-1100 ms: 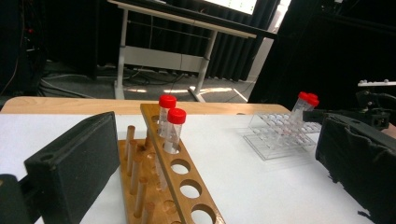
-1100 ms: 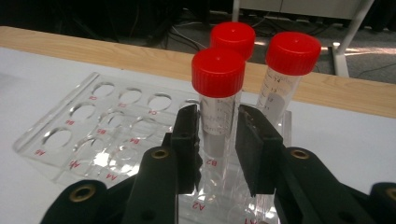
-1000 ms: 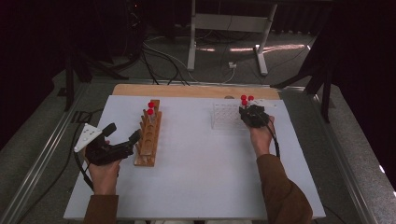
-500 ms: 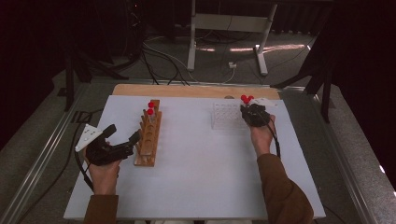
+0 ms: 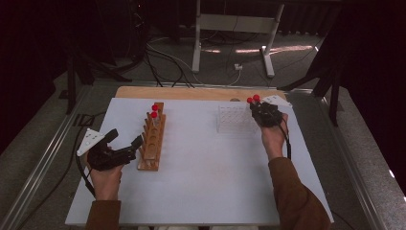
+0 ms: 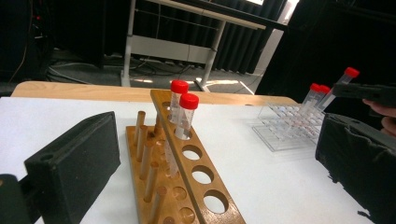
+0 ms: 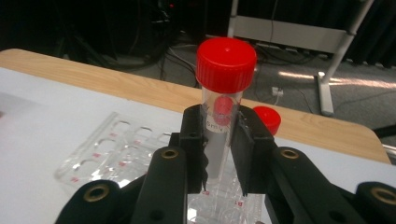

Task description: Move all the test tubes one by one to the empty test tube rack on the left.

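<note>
Up front, we hold a red-capped tube [image 7: 223,116] clamped upright in our right gripper's [image 7: 219,154] jaws, above the clear rack [image 5: 235,120] on the desk [image 5: 206,191]. Our left gripper [image 5: 125,146], jaws apart, rests beside the wooden rack [image 5: 152,141].

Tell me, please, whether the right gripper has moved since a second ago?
Yes. The right gripper, shut on a red-capped tube, has lifted: in the high view its red cap now sits higher against the clear rack than before.
</note>
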The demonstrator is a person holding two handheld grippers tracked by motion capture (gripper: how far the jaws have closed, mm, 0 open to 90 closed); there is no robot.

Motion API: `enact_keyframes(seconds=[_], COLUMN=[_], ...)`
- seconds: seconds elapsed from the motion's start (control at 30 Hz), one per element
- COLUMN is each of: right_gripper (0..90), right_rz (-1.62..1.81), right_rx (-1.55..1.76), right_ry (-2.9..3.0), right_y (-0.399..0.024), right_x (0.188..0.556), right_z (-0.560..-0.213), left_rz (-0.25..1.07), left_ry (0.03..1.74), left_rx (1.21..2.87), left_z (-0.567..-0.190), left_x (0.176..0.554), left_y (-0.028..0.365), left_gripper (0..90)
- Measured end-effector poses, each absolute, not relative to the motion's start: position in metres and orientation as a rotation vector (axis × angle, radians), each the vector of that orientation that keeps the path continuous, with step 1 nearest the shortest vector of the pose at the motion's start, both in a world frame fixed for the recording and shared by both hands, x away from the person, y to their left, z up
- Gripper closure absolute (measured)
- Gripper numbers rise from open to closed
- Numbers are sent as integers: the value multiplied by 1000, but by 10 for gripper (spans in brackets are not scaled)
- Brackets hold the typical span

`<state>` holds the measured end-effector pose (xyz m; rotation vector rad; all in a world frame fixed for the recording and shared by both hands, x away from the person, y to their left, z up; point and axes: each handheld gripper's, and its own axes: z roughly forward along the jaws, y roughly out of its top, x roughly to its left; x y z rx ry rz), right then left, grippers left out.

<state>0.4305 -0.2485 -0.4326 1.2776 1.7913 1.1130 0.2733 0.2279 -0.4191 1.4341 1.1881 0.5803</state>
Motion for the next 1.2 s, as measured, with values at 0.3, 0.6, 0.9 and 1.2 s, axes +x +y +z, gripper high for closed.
enact_keyframes(seconds=[0.3,0.6,0.9,1.2], right_gripper=[747,746,745,745], right_rz=[1212,1290,1327,1359], right_rx=[1184,1141,1099,1077], right_ry=[1855,1934,1988,2041], right_y=[-248,-246,-239,-235], right_x=[402,374,356,343], right_z=[-419,-422,-429,-439], left_rz=[578,579,576,553], left_ry=[1190,1192,1185,1115], left_rx=[1440,1452,1458,1501], left_z=[-420,-422,-421,-408], left_x=[273,275,275,278], left_y=[226,224,220,193], left_gripper=[6,6,6,7])
